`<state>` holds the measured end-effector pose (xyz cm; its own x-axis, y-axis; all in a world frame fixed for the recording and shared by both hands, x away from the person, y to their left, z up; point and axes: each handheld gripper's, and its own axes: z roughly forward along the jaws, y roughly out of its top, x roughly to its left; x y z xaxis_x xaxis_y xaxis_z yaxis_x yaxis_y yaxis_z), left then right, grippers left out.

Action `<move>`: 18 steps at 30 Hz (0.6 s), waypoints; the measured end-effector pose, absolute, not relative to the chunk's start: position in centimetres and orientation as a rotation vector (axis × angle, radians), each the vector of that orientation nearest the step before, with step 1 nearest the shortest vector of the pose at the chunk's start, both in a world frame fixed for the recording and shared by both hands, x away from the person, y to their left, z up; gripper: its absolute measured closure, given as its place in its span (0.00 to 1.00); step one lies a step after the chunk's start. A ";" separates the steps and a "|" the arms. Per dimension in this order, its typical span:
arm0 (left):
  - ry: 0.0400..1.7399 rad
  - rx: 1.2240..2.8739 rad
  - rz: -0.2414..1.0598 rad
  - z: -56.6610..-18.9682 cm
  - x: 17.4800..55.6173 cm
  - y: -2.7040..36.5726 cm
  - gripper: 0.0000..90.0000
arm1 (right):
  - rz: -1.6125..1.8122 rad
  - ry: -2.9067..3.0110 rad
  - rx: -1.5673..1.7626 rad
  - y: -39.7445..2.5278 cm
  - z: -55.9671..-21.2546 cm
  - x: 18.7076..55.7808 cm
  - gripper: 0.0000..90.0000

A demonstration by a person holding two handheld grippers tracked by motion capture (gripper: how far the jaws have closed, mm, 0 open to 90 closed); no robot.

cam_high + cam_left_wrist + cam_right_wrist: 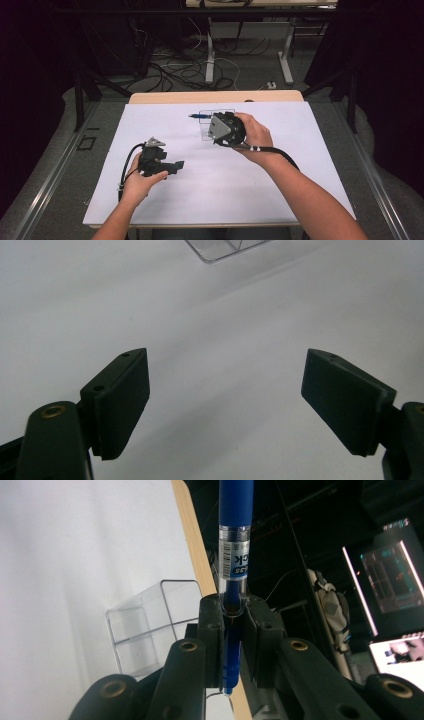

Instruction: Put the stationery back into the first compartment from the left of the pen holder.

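Jaws of the right gripper (pixel 233 630) pinch a blue pen (pixel 234 555), which runs straight out past their tips, its label band just beyond them. From above, the right hand (pixel 255 132) holds this gripper (pixel 207 118) at the far middle of the white table (pixel 210 200), over a clear plastic box (pixel 220 112), with the pen (pixel 199 116) pointing left across the box's top. In the right gripper view the box (pixel 145 625) stands on the table near its wooden edge (pixel 192 545). Nearer, on the left, the left hand (pixel 140 182) holds the left gripper (pixel 177 166) low over bare table, well apart from the box. Its jaws (pixel 227 405) stand spread wide with nothing between them; a box corner (pixel 220 249) shows ahead.
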<state>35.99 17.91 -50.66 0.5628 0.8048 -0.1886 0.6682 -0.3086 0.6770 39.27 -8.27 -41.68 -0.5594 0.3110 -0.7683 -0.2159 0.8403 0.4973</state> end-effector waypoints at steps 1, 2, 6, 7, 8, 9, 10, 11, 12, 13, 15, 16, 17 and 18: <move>1.177 2.063 0.238 -50.7 36.0 17.9 0.22 | 0.705 2.057 0.089 -8.3 -41.6 39.6 0.88; 1.177 2.063 0.238 -50.6 36.0 17.9 0.22 | 0.724 2.063 0.122 -8.4 -41.5 39.9 0.88; 1.175 2.059 0.248 -50.7 36.0 18.0 0.20 | 0.811 2.089 0.230 -8.4 -41.2 41.0 0.88; 1.175 2.058 0.251 -50.7 36.0 18.0 0.19 | 0.837 2.094 0.268 -8.4 -41.1 41.3 0.88; 1.175 2.058 0.253 -50.7 36.0 18.0 0.19 | 0.855 2.101 0.295 -8.4 -41.1 41.6 0.88; 1.176 2.057 0.253 -50.7 36.0 18.0 0.19 | 0.882 2.107 0.320 -8.4 -41.0 41.9 0.88; 1.169 2.057 0.253 -50.7 36.1 18.0 0.18 | 0.896 2.109 0.350 -8.4 -41.0 42.2 0.88; 1.170 2.057 0.254 -50.7 36.1 18.1 0.18 | 0.896 2.109 0.350 -8.4 -41.0 42.2 0.88; 1.173 2.058 0.253 -50.7 36.1 18.1 0.18 | 0.936 2.118 0.395 -8.3 -40.9 42.8 0.88; 1.175 2.055 0.253 -50.7 36.1 18.2 0.18 | 0.954 2.122 0.420 -8.3 -41.0 43.0 0.88; 1.179 2.051 0.254 -50.7 36.1 18.2 0.18 | 0.983 2.132 0.463 -8.1 -41.1 43.5 0.88; 1.177 2.054 0.257 -50.6 36.1 18.3 0.18 | 0.997 2.132 0.483 -8.1 -41.2 43.8 0.88; 1.181 2.048 0.251 -50.7 36.1 18.2 0.18 | 1.011 2.136 0.506 -8.0 -41.3 44.0 0.88; 1.173 2.050 0.252 -50.6 36.1 18.3 0.18 | 1.027 2.137 0.526 -7.9 -41.4 44.2 0.88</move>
